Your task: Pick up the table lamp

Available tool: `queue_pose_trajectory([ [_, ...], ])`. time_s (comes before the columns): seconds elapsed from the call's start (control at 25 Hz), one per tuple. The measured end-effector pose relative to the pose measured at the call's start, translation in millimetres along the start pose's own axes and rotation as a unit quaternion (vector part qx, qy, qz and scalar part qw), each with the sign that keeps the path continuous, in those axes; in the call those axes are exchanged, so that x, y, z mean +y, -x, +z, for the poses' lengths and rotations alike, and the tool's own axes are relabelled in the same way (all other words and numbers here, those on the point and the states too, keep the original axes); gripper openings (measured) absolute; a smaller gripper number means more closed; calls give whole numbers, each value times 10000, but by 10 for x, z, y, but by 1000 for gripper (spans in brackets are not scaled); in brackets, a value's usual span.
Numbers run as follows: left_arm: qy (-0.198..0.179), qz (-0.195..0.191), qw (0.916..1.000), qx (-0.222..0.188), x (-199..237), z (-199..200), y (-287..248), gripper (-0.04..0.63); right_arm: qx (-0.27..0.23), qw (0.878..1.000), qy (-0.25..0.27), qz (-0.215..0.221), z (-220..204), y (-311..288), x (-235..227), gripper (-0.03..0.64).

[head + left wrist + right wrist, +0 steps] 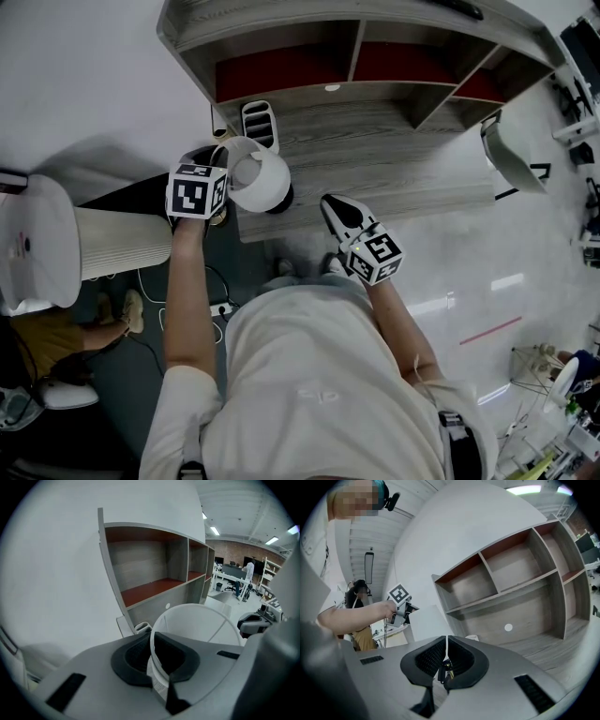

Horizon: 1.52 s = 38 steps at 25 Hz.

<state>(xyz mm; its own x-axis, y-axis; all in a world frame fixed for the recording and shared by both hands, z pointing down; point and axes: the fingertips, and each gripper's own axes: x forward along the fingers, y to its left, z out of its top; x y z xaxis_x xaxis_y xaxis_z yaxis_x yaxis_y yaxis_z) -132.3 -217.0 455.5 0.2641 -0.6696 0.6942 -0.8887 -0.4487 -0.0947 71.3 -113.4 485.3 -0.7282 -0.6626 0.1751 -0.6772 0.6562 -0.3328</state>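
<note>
Left gripper [152, 644] pinches the near shade rim of the table lamp [199, 623]; right gripper [446, 644] closed, seemingly empty.

lampshade [262, 180]: matt white, smooth, thin sheet
desktop [375, 155]: grey wood grain, matt
floor [487, 267]: pale, glossy, reflections seen

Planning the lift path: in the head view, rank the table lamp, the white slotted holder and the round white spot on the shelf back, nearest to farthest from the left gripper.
1. Table lamp: its shade rim is clamped in the left gripper, at the left.
2. White slotted holder: just behind the lamp.
3. Round white spot: farther back and to the right.
</note>
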Motion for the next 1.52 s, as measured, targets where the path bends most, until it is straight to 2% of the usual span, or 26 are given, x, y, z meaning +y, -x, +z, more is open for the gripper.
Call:
queue_pose_trajectory([
  [0.24,123,-2,9996,-255,236,-178,145,29,98,9999,23,84,-77,-149,94,41],
  [0.44,390,-14,9983,-442,469,-368,273,28,225,9996,105,152,-179,-301,185,41],
  [0.76,1052,-166,9912,-791,892,-737,497,28,574,9972,405,265,-498,-712,259,43],
  [0.96,1245,-243,9876,-923,1096,-954,587,26,898,9925,717,408,-743,-1103,327,95],
  [1.16,1468,-402,9825,-1070,1242,-1128,621,26,1324,9814,1211,684,-1035,-1480,436,143],
  [1.52,1905,-450,9739,-1153,1476,-1438,629,26,2170,9472,2052,1168,-1545,-2019,568,225],
])
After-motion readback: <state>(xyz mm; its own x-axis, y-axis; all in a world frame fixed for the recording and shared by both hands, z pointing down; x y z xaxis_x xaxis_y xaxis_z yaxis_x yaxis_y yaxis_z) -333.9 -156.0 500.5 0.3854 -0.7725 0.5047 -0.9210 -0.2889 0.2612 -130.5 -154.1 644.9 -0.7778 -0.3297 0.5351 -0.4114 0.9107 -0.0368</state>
